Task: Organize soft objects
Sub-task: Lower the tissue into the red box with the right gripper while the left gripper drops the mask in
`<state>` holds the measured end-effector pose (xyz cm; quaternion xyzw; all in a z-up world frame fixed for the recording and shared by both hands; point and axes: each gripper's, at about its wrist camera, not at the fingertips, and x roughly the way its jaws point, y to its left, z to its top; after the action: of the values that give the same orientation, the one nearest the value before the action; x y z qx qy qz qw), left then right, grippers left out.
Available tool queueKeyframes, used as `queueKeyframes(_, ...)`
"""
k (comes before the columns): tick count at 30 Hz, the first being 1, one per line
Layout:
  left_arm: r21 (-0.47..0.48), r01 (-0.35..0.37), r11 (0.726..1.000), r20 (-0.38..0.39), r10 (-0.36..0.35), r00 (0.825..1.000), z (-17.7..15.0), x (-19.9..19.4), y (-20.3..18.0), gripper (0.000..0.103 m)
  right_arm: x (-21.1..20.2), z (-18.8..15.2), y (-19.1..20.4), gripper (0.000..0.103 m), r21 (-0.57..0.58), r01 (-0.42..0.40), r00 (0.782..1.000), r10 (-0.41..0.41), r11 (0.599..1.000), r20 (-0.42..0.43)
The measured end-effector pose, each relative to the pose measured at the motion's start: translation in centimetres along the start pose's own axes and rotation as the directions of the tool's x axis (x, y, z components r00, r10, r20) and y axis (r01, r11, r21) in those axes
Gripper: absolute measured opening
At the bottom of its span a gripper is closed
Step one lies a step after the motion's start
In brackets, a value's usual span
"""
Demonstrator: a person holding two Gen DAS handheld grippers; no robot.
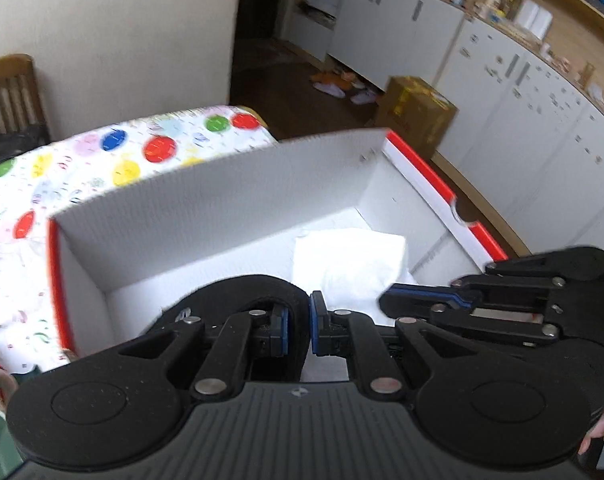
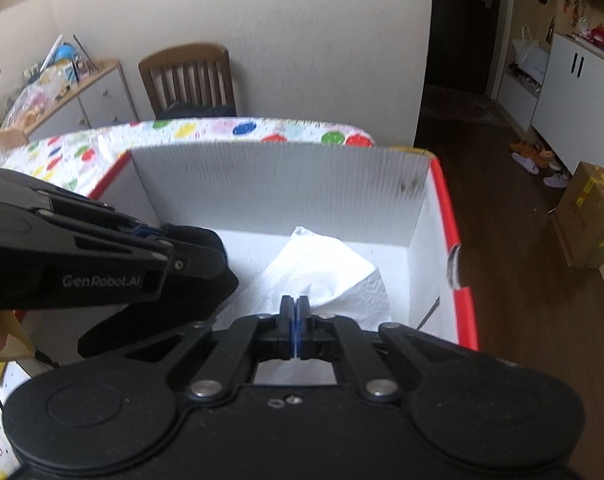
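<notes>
Left tool [image 1: 298,328]: blue pads clamped on a black soft cloth item [image 1: 258,288], held just above the near edge of the white corrugated box with red outer sides [image 1: 222,196]. Right tool [image 2: 296,326]: pads pressed together, nothing seen between them. Only the right wrist view shows the black item's full hanging shape [image 2: 174,312] and the lettering "GenRobot.AI" on the left tool's side. A folded white paper towel [image 2: 321,272] lies on the box floor, right of centre. The box sits on a bench with a polka-dot cover [image 1: 114,156]. Beyond: wooden slat-back chair [image 2: 188,76]; brown cardboard carton [image 1: 415,110] on the floor; white cabinets [image 1: 521,92].
</notes>
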<state>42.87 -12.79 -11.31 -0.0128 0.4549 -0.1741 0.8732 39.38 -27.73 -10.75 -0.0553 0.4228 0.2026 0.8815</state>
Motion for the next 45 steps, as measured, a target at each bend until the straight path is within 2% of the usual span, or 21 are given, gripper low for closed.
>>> queueKeyframes(5, 0.022, -0.016, 1.000, -0.044, 0.017, 0.999, -0.4, 1.0, -0.1, 0.010, 0.8, -0.6, 0.2, 0.000, -0.019, -0.009, 0.999, 0.008, 1.000, -0.052)
queueKeyframes(10, 0.013, -0.004, 1.000, -0.080, 0.005, 0.997, -0.6, 1.5, 0.0, 0.010, 1.5, -0.7, -0.2, 0.000, -0.009, -0.017, 0.995, 0.016, 1.000, -0.095)
queueKeyframes(17, 0.000, -0.019, 1.000, -0.094, 0.018, 0.995, -0.8, 1.8, 0.4, 0.010, 1.5, -0.8, -0.5, 0.002, -0.006, -0.034, 0.994, 0.033, 0.999, -0.107)
queueKeyframes(20, -0.011, -0.019, 1.000, -0.097, 0.018, 0.995, -0.7, 1.9, 0.4, 0.011, 1.5, -0.6, -0.7, 0.007, -0.003, -0.036, 0.994, 0.035, 0.999, -0.106)
queueKeyframes(22, -0.014, -0.022, 1.000, -0.096, 0.021, 0.995, -0.8, 1.9, 0.5, 0.013, 1.4, -0.6, -0.8, 0.017, -0.005, -0.038, 0.994, 0.038, 0.999, -0.104)
queueKeyframes(23, -0.014, -0.025, 1.000, -0.093, 0.023, 0.995, -0.8, 1.8, 0.5, 0.013, 1.3, -0.6, -0.9, 0.019, -0.004, -0.042, 0.994, 0.041, 0.999, -0.103)
queueKeyframes(24, -0.012, -0.027, 1.000, -0.090, 0.025, 0.996, -0.8, 1.8, 0.5, 0.015, 1.2, -0.6, -1.0, 0.023, -0.002, -0.045, 0.994, 0.045, 0.999, -0.101)
queueKeyframes(26, -0.010, -0.029, 1.000, -0.085, 0.028, 0.996, -0.9, 1.6, 0.4, 0.025, 0.9, -0.6, -1.1, 0.033, 0.004, -0.046, 0.995, 0.046, 0.999, -0.090)
queueKeyframes(28, -0.019, -0.024, 1.000, -0.080, 0.023, 0.997, -1.0, 1.4, 0.4, 0.046, 0.7, -0.6, -1.2, 0.040, 0.011, -0.049, 0.996, 0.050, 0.999, -0.079)
queueKeyframes(30, -0.026, -0.047, 0.999, -0.075, 0.045, 0.996, -1.1, 1.3, 0.6, 0.058, 0.4, -0.7, -1.4, 0.041, 0.015, -0.048, 0.996, 0.049, 0.999, -0.074)
queueKeyframes(35, -0.050, -0.041, 0.998, -0.059, 0.039, 0.998, -1.5, 0.4, 1.0, 0.062, -0.6, -0.8, -1.8, 0.047, 0.018, -0.049, 0.997, 0.050, 0.999, -0.058)
queueKeyframes(40, -0.044, -0.038, 0.998, -0.005, 0.038, 0.999, -1.9, -1.6, 0.5, 0.062, -2.1, -0.9, -2.0, 0.057, 0.018, -0.054, 0.998, 0.055, 0.998, -0.027)
queueKeyframes(45, -0.033, -0.059, 0.998, 0.051, 0.060, 0.997, -2.2, -4.0, -0.2, 0.062, -3.7, -0.8, -1.9, 0.062, 0.027, -0.059, 0.998, 0.059, 0.998, 0.008)
